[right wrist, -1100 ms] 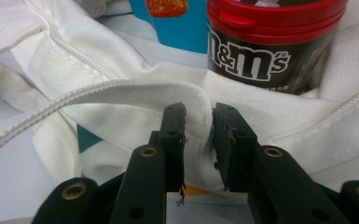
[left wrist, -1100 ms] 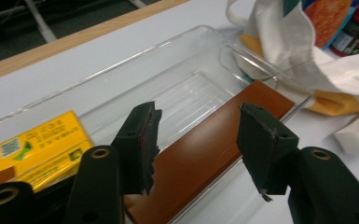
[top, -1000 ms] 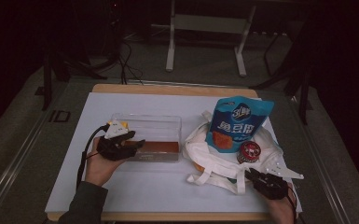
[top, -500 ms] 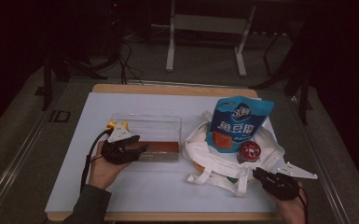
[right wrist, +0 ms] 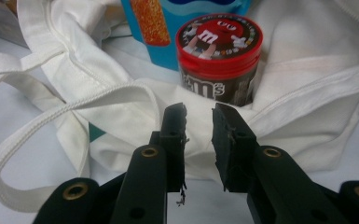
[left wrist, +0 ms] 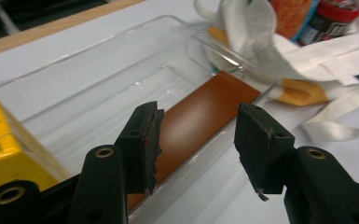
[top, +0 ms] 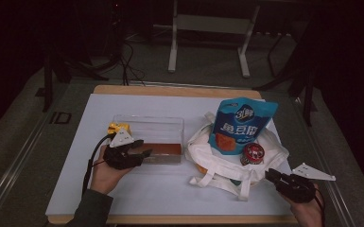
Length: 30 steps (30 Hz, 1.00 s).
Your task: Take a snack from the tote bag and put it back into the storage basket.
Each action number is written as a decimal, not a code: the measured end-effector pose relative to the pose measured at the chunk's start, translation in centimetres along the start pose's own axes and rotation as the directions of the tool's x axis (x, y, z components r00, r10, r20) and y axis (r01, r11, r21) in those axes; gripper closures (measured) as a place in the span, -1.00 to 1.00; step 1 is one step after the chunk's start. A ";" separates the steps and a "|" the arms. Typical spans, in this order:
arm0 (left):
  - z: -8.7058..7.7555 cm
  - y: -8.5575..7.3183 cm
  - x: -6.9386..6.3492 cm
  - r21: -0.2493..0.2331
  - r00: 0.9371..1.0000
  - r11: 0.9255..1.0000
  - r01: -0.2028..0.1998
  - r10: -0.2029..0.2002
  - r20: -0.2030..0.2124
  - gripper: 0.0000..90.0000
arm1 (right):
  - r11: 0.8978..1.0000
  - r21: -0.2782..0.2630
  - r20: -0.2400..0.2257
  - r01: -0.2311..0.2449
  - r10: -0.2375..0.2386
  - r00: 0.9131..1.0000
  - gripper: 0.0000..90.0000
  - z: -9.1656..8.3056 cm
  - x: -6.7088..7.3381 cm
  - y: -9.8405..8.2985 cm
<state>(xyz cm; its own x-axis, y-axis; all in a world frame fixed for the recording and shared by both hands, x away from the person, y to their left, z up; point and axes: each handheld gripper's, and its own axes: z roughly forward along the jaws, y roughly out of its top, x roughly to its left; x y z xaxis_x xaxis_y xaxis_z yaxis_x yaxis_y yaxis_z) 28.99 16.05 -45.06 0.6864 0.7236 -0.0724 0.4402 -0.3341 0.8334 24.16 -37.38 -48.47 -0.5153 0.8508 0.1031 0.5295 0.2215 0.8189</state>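
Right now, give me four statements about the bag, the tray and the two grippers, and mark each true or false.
1. A red-lidded M&M's tub sits in the white tote bag. True.
2. The left gripper holds the brown bar. False: its fingers stand open above it.
3. The blue snack pouch lies in the clear tray. False: it stands in the bag.
4. The right gripper holds nothing. True.
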 end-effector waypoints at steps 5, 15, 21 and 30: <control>0.0 -0.3 -0.3 -0.004 1.000 1.000 -0.009 0.009 0.004 0.14 | 1.000 -0.003 -0.003 0.003 -0.003 1.000 0.62 0.2 -0.3 0.5; 0.1 -1.4 -1.1 -0.041 0.998 0.999 -0.031 0.033 0.055 0.17 | 1.000 -0.007 -0.013 0.009 -0.009 1.000 0.51 0.7 -0.7 1.9; 0.3 -2.5 -1.5 -0.048 0.997 0.998 -0.030 0.033 0.071 0.19 | 1.000 -0.010 -0.014 0.004 -0.004 1.000 0.46 1.0 -0.8 2.7; 0.9 -4.4 -1.8 -0.061 0.995 0.998 -0.017 0.023 0.094 0.18 | 1.000 -0.008 0.000 0.023 -0.023 1.000 0.39 1.4 -1.0 4.4</control>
<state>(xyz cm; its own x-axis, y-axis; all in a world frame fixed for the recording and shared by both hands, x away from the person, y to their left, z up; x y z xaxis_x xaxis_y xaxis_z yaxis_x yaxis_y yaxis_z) 26.34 15.62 -49.08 0.7478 0.6556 -0.1044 0.3922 -0.3094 0.8663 27.91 -36.62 -45.76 -0.5275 0.8454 0.0838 0.5118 0.2375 0.8256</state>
